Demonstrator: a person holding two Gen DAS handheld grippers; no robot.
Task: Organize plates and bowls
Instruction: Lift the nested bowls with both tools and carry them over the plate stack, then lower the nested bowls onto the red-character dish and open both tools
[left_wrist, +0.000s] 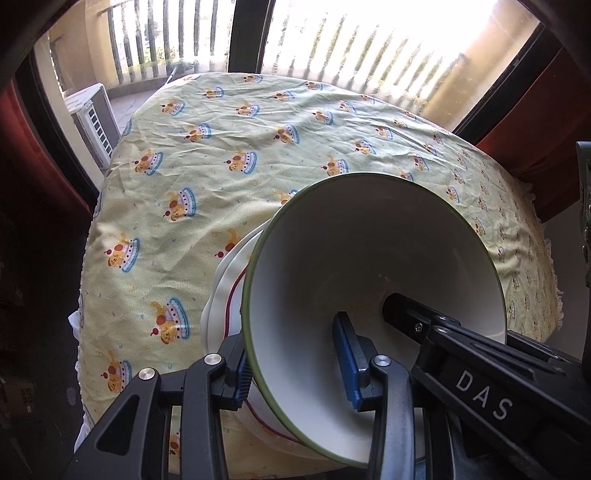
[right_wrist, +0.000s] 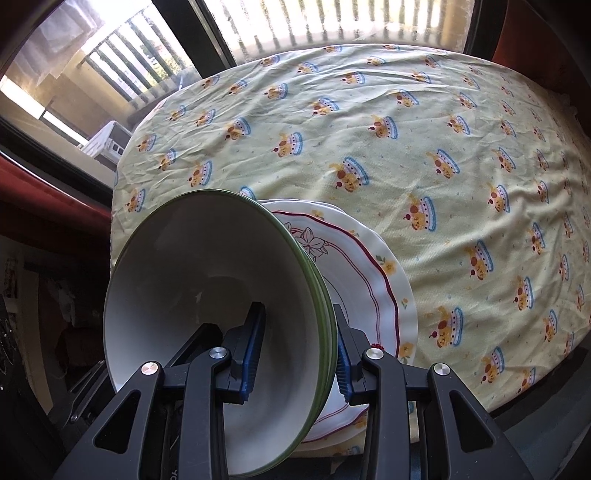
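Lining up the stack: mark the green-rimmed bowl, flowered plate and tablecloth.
green-rimmed bowl (right_wrist: 177, 266), right wrist view, inner wall
flowered plate (right_wrist: 384, 280), right wrist view, scalloped rim
tablecloth (left_wrist: 221, 122), left wrist view, bare far cloth

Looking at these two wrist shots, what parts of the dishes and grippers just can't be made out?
- Left wrist: most of the flowered plate, hidden behind the green-rimmed bowl.
- Right wrist: how many bowls are nested; only stacked rims show.
- Both views: the bowl's underside and what supports it.
- Left wrist: the right gripper, cut off by the frame edge.
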